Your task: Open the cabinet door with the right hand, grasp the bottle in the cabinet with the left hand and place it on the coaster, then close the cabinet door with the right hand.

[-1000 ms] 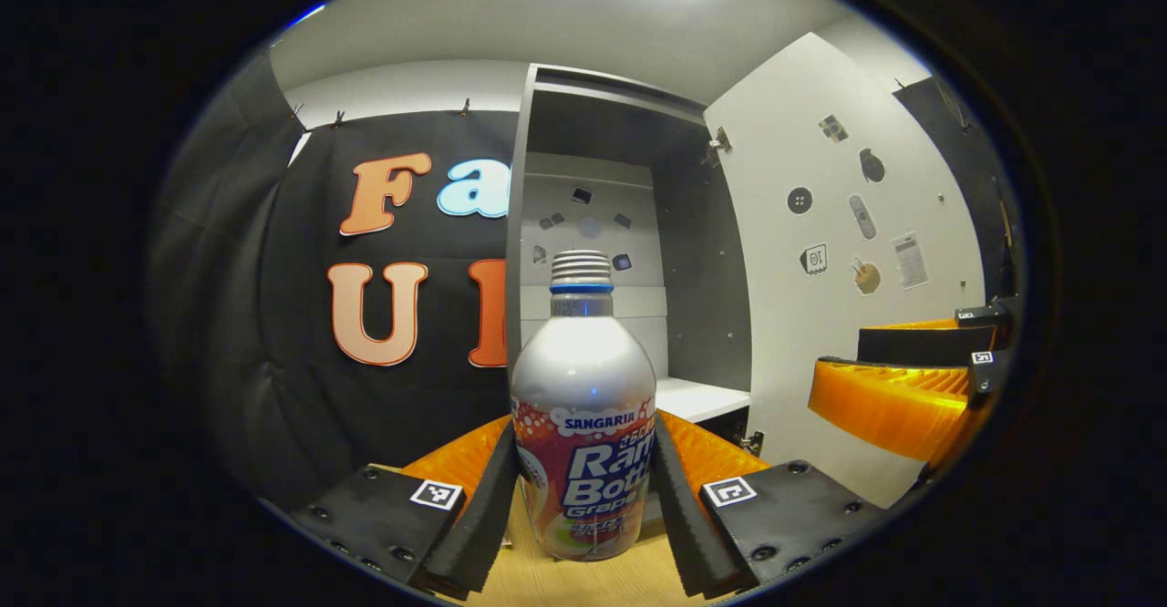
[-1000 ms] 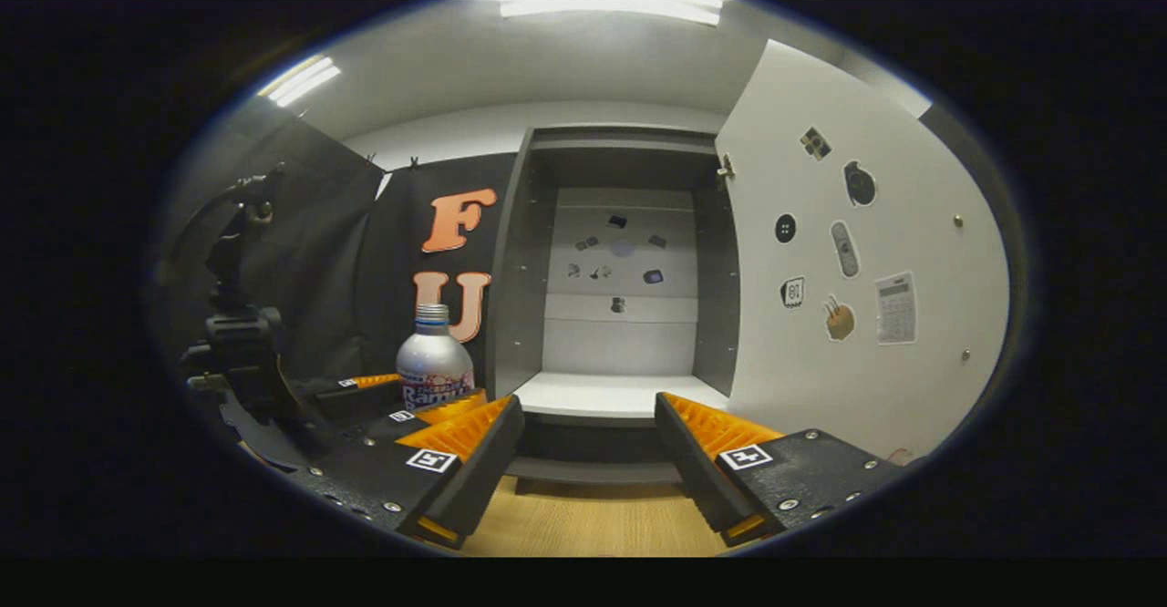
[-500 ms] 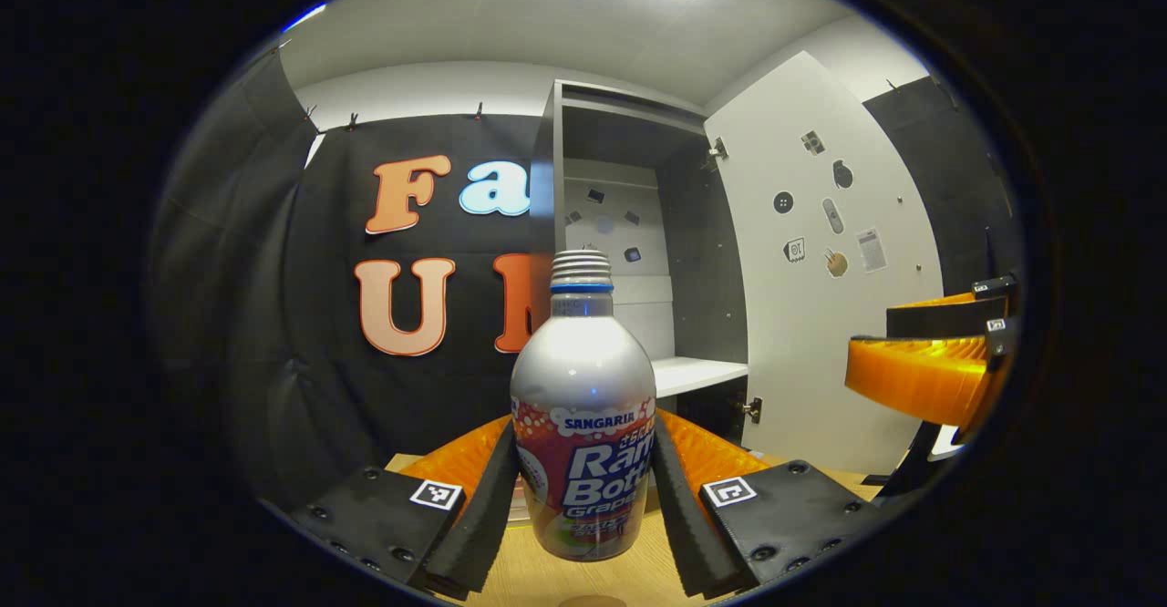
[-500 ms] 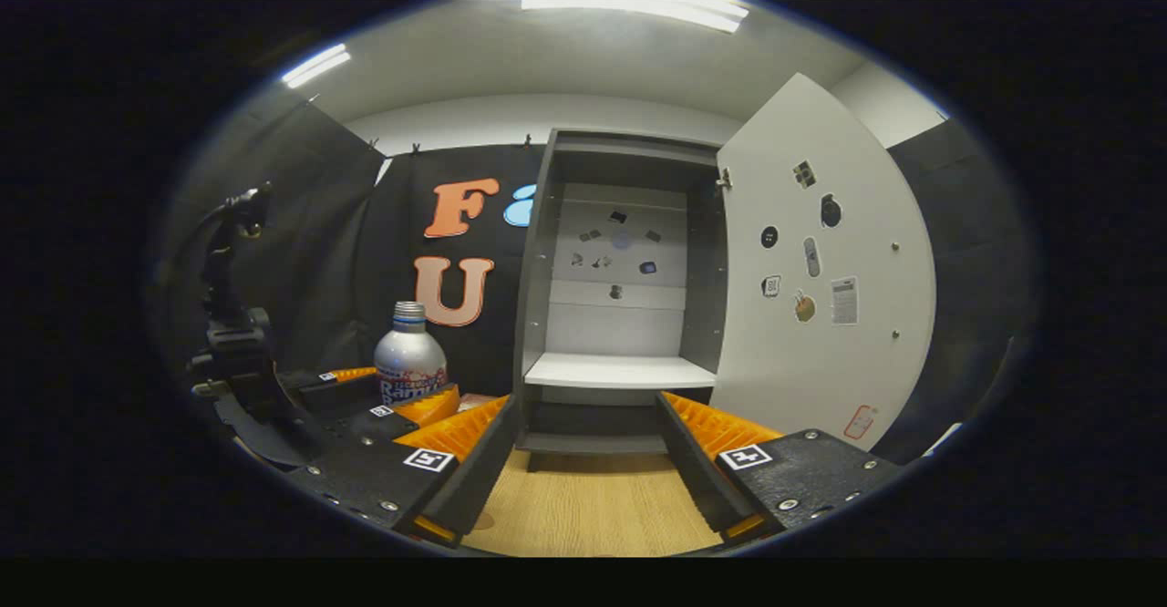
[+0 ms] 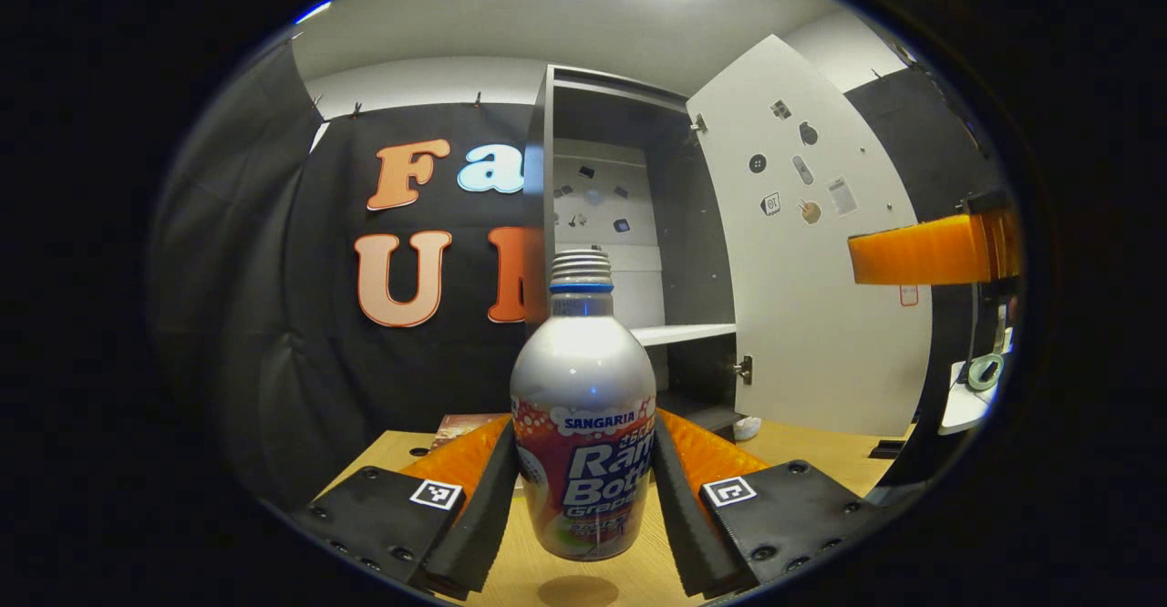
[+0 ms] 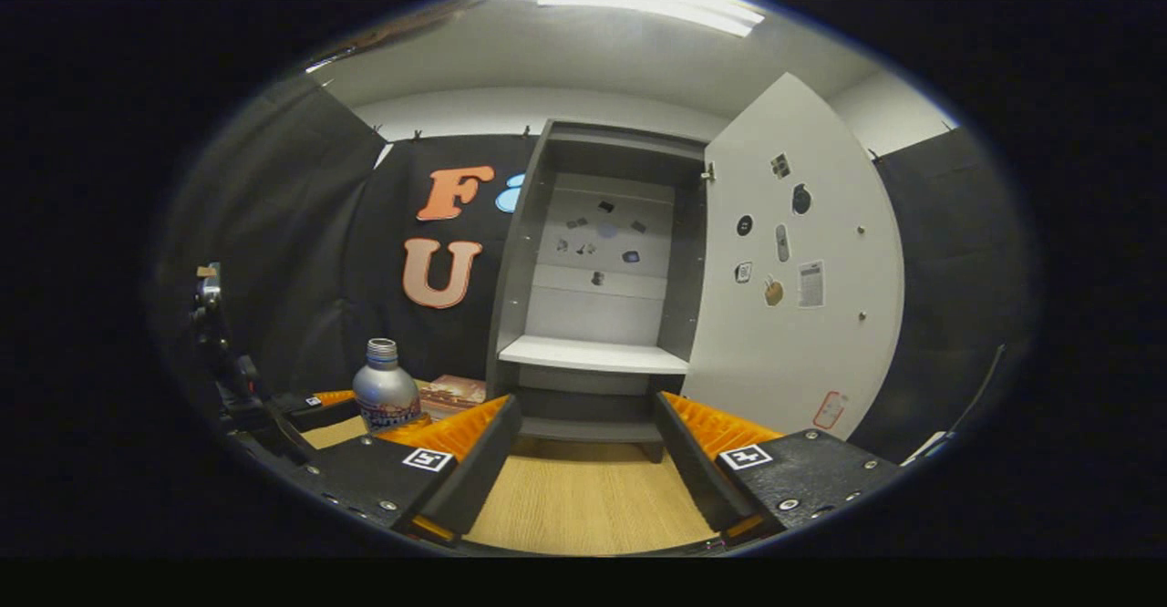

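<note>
The left gripper is level, both fingers pressed against the sides of an upright bottle. The right gripper is level, its fingers spread apart with nothing between them, positioned to the right of the left gripper.

My right gripper sat with fingers apart over the table, facing the cabinet with its door swung open.
</note>
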Action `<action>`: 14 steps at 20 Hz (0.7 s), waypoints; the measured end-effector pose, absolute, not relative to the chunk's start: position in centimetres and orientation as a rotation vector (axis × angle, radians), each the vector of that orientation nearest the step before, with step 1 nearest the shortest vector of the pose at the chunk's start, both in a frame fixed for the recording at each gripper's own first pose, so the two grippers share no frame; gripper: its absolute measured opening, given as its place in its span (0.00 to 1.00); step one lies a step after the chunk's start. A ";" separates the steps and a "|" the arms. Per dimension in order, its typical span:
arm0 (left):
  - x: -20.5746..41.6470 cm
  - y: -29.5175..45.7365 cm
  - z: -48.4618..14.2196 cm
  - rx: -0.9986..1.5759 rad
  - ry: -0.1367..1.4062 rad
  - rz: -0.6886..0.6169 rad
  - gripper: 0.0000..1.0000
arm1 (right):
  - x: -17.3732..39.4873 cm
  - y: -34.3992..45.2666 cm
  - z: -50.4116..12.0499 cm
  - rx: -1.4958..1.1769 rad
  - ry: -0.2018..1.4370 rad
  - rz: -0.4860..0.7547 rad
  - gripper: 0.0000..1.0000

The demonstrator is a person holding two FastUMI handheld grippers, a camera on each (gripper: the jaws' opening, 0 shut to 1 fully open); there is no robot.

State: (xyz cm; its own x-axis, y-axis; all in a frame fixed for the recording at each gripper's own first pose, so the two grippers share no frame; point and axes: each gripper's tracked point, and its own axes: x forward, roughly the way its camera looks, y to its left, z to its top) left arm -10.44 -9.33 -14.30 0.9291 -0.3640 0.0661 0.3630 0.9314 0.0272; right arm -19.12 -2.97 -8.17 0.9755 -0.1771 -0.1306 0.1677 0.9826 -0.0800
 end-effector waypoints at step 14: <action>-8.0 -7.8 -27.6 0.025 0.050 -0.310 0.81 | -18.2 -0.2 -14.7 -0.075 0.276 -0.093 0.91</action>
State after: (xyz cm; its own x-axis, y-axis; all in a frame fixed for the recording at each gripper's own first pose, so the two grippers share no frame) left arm -7.95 -7.83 -27.64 0.9512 -0.3040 -0.0530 0.3052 0.9521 0.0170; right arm -18.25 -0.21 -14.72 0.9579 -0.1020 -0.2683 0.0814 0.9929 -0.0867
